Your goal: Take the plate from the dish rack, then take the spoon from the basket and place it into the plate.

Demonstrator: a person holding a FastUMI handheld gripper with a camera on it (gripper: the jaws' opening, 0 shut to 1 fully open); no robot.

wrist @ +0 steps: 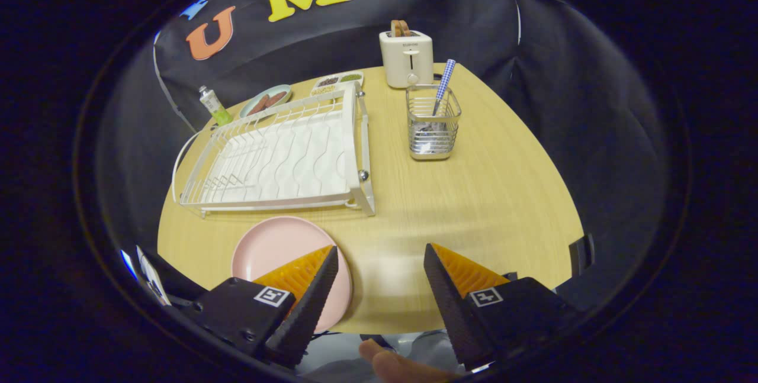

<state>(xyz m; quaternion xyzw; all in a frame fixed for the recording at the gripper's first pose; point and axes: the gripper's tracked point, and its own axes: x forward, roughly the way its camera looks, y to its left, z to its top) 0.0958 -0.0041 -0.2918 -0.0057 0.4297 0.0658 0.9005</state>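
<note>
A pink plate (273, 248) lies flat on the wooden table (485, 193), just in front of the white dish rack (278, 158), which holds no dishes. My gripper (381, 248) stands open above the table's near edge, with nothing between its fingers. Its left finger (308, 288) overlaps the plate's right side. Beyond the fingers stands a wire basket (433, 125). A spoon with a blue checked handle (445, 82) leans upright in it.
A cream toaster (407, 57) with bread stands behind the basket. Behind the rack sit a small plate of food (266, 101), a divided dish (338, 81) and a small bottle (214, 107). A fingertip (385, 362) shows below the fingers.
</note>
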